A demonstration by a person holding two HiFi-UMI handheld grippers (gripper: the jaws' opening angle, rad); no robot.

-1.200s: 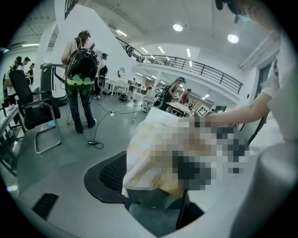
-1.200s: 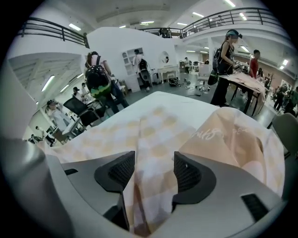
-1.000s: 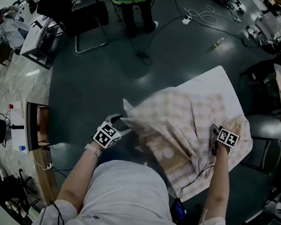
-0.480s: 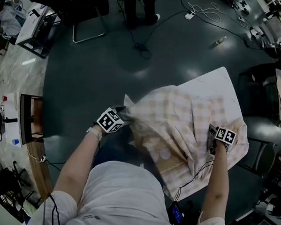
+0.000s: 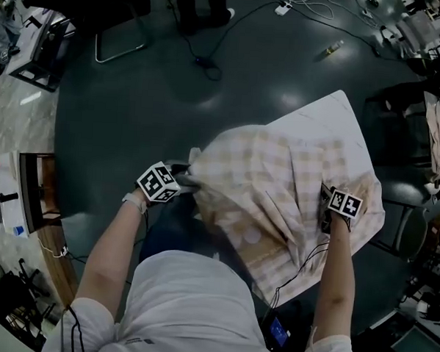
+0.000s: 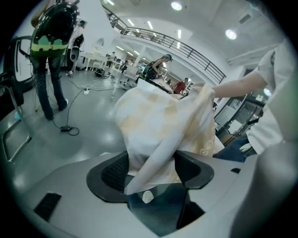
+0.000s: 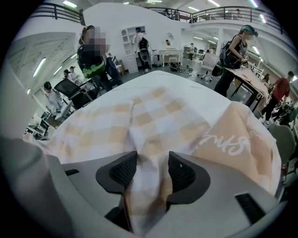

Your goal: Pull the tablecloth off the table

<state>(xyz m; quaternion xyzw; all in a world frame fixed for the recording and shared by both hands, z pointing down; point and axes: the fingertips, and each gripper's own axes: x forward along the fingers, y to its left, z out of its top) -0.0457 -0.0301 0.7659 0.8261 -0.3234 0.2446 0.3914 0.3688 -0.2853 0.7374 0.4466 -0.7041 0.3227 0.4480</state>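
Left claw [image 5: 186, 180] [image 6: 151, 169]: near left, just off the counter's left edge, pointing right toward the cloth. Jaws wide apart, just been opening. A folded corner of the cloth lies loose between them, with the pads not pressing on it.
Right claw [image 5: 324, 214] [image 7: 152, 174]: near right, above the counter's near right part, pointing steeply down. Jaws closed on a bunched fold of the cloth, pads pressing it from both sides.
Tablecloth [image 5: 279, 178] [image 6: 158, 116] [image 7: 139, 118]: cream and white check, with a plain tan side bearing white script turned up at the right. Rumpled and heaped over the near and middle of the counter, and gathered toward both claws. Near edge hanging over the counter's near side.
Counter [image 5: 332, 120] [image 7: 195, 88]: white top, bare at the far corner and along the far right edge.
Floor [image 5: 127, 122]: dark grey and glossy, spreading left of the counter and beyond it.
Cable [image 5: 204, 62]: black, on the floor well beyond the counter.
Chair [image 5: 111, 4]: black with a metal frame, far left.
Standing person [image 5: 203, 5] [image 6: 49, 56]: far, near the cable, with only the legs in the head view.
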